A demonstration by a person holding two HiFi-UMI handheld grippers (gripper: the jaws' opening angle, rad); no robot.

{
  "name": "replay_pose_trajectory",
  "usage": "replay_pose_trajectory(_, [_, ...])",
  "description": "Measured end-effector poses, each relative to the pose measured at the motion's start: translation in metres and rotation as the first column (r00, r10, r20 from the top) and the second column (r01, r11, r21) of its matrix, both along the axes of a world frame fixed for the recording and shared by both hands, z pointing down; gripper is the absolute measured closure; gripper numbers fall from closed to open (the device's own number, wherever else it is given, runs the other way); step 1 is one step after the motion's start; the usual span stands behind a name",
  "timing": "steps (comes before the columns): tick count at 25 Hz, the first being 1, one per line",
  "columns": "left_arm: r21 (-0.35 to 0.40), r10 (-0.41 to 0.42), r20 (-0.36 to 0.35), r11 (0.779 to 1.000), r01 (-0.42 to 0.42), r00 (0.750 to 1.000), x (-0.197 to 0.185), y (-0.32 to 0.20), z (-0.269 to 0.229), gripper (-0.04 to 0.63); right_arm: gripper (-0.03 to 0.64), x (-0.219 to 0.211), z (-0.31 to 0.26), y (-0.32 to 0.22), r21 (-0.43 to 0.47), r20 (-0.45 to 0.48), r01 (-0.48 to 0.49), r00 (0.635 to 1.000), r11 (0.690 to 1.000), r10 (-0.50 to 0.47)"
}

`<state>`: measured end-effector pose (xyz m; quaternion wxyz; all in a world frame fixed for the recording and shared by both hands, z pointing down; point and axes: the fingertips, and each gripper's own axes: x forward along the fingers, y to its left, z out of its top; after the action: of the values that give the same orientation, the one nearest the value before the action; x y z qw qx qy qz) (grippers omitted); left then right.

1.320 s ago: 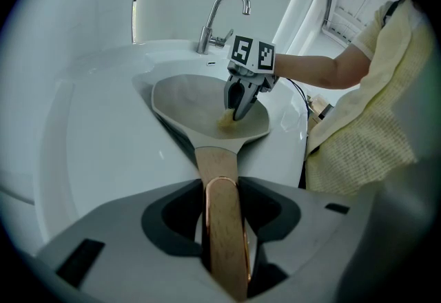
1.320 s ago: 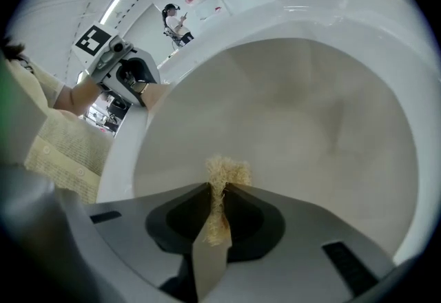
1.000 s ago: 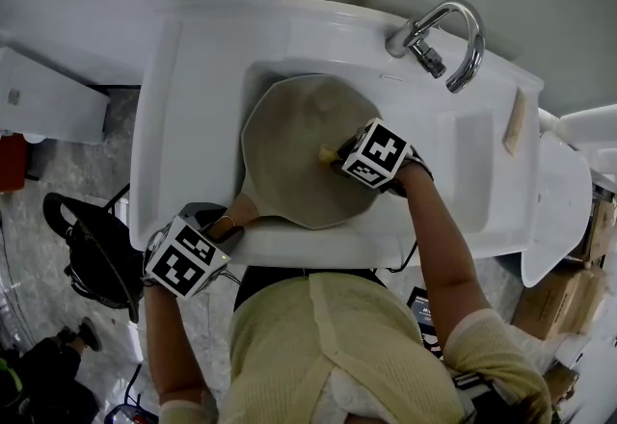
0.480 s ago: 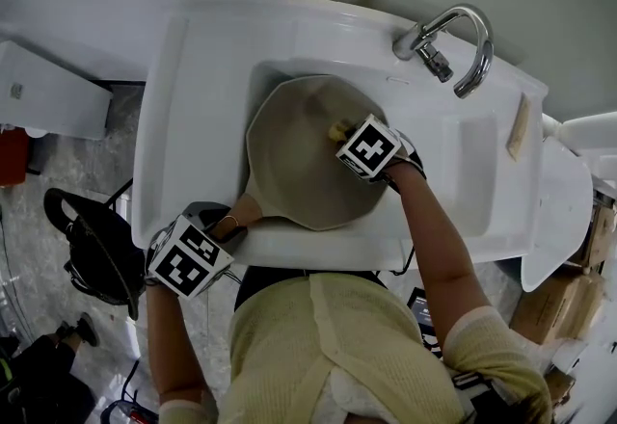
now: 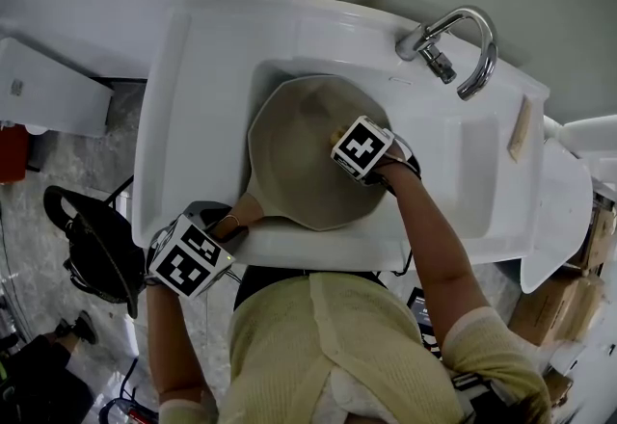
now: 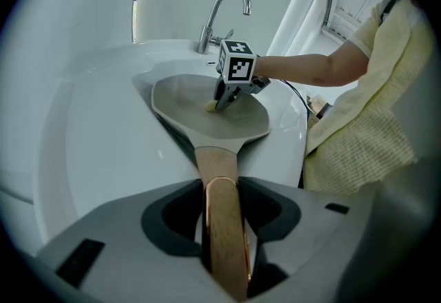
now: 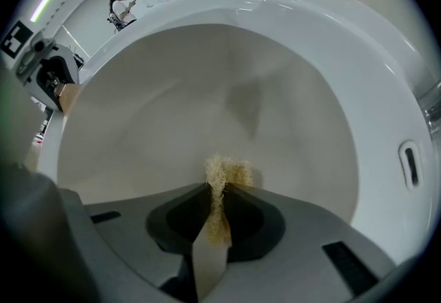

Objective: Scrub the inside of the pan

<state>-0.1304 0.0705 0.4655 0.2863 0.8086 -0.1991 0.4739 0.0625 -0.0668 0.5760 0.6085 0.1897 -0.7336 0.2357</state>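
A beige pan point(image 5: 299, 157) lies in the white sink basin point(image 5: 424, 99), its wooden handle point(image 5: 241, 213) pointing to the near left. My left gripper point(image 5: 220, 231) is shut on that handle point(image 6: 219, 205), which runs between the jaws in the left gripper view. My right gripper point(image 5: 339, 136) is inside the pan, shut on a small tan scrubbing brush point(image 7: 222, 178) whose bristles press on the pan's inner surface point(image 7: 193, 102). The left gripper view shows the pan point(image 6: 207, 112) with the right gripper point(image 6: 219, 103) and the yellowish brush point(image 6: 211, 107) on its floor.
A chrome tap point(image 5: 458, 41) stands at the sink's far right corner. A tan bar point(image 5: 518, 126) lies on the right ledge. A black stool point(image 5: 92, 253) stands on the floor at left. Cardboard boxes point(image 5: 569, 287) sit at right.
My right gripper and brush have slid a short way left and farther into the pan. The left gripper and handle have stayed put.
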Motion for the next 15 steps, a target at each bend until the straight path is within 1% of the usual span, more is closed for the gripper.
replay_pose_trajectory(9, [0.001,-0.001,0.006,1.000,0.001,1.000,-0.001,0.000,0.000,0.391,0.543,0.003,-0.001,0.025,-0.088,-0.039,0.074,0.996,0.993,-0.077])
replay_pose_trajectory(15, [0.008,0.002,0.005,1.000,-0.002,1.000,0.000,-0.001,0.000,0.391,0.543,0.000,-0.002,0.042,-0.147,-0.037,0.129,0.990,0.981,-0.136])
